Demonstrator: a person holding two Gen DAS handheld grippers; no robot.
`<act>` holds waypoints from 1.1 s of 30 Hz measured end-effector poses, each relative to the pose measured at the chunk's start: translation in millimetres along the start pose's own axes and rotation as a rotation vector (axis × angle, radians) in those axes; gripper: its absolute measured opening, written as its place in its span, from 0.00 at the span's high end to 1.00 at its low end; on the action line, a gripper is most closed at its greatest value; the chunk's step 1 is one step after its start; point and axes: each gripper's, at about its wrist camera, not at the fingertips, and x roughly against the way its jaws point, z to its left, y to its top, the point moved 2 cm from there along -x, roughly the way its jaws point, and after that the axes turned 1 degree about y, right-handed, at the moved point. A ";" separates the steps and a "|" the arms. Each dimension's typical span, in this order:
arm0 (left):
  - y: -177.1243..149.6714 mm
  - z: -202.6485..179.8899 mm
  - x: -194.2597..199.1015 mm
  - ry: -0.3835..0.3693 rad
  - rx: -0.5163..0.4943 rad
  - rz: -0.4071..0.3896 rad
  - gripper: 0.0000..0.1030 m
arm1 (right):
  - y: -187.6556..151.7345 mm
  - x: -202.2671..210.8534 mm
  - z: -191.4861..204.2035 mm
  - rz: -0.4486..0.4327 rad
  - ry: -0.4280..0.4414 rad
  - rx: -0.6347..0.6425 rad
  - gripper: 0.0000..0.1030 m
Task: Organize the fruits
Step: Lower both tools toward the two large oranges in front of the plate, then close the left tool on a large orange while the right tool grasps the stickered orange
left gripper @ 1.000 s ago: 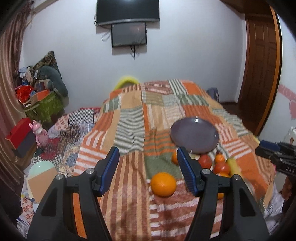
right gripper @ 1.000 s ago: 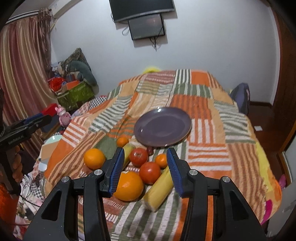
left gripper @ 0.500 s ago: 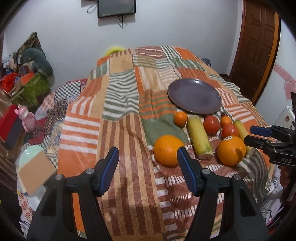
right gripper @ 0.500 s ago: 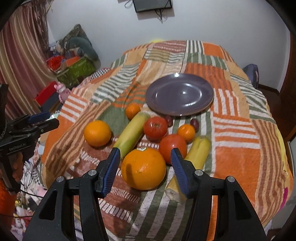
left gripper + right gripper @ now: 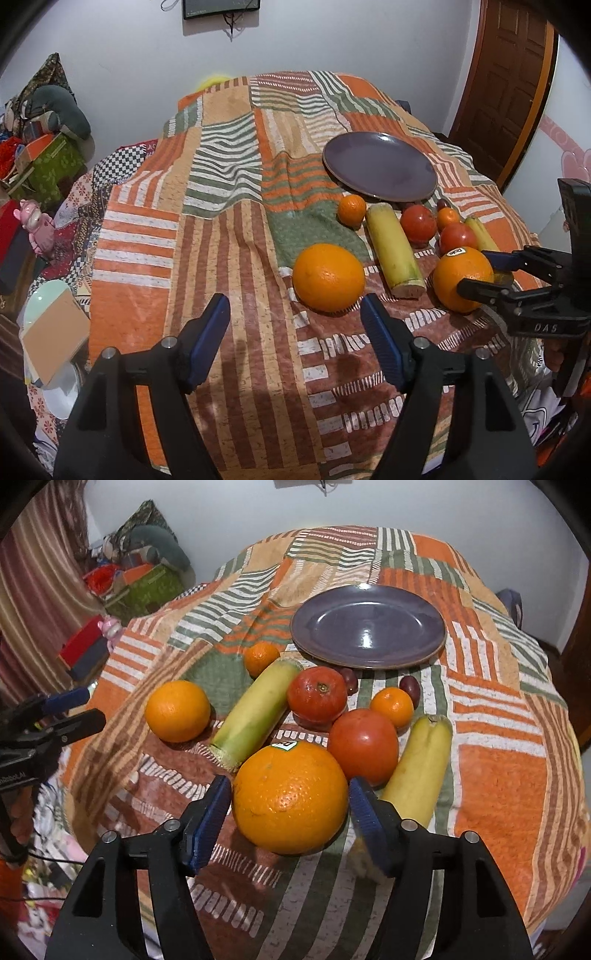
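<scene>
Left wrist view showed our left gripper (image 5: 295, 325) with jaws apart, hovering over the striped patchwork bedspread (image 5: 221, 206) just short of a large plain orange (image 5: 328, 277). To its right lay a pale yellow-green corn-like cob (image 5: 393, 250), then a large orange with a sticker (image 5: 462, 278), which our right gripper (image 5: 290, 812) straddled with jaws apart; in the right wrist view the blue pads sat just beside the fruit on both sides, not yet pressing it. Behind these we saw two small tangerines (image 5: 262, 658), two red tomatoes (image 5: 317, 694), two dark grapes (image 5: 409, 685) and a yellow banana (image 5: 421, 768), all on the bedspread. The round purple plate (image 5: 369, 602) beyond them held nothing. We judged the organizing barely begun: no fruit was on the plate, and every piece remained to be moved, the stickered orange likely first.
</scene>
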 end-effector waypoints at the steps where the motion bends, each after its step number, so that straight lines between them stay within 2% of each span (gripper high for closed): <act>1: 0.4 -0.4 -2.4 -0.005 0.001 0.006 0.29 | 0.0 -2.1 2.0 0.004 -0.011 0.018 0.35; 4: 1.2 -1.8 -9.8 -0.018 0.005 0.024 0.29 | 0.0 -8.0 5.6 0.009 -0.033 0.056 0.32; 8: 3.3 -6.3 -21.1 -0.033 0.000 0.050 0.29 | 1.0 -10.5 4.5 0.006 -0.035 0.079 0.34; 16: 8.6 -14.8 -37.2 -0.049 -0.025 0.079 0.29 | 5.3 -1.5 -5.1 -0.010 0.054 -0.005 0.36; 18: 10.0 -15.9 -41.3 -0.047 -0.029 0.082 0.29 | 7.8 5.5 -4.6 -0.029 0.071 -0.021 0.36; 26: 16.6 -19.2 -60.1 -0.058 -0.024 0.109 0.29 | 29.3 39.6 -10.3 -0.155 0.037 -0.017 0.36; 30: 20.3 -27.3 -66.6 -0.072 -0.044 0.099 0.29 | 37.0 43.9 -16.0 -0.178 0.024 -0.020 0.36; 33: 21.9 -32.0 -73.8 -0.055 -0.061 0.107 0.29 | 36.5 41.0 -22.8 -0.174 0.023 -0.031 0.36</act>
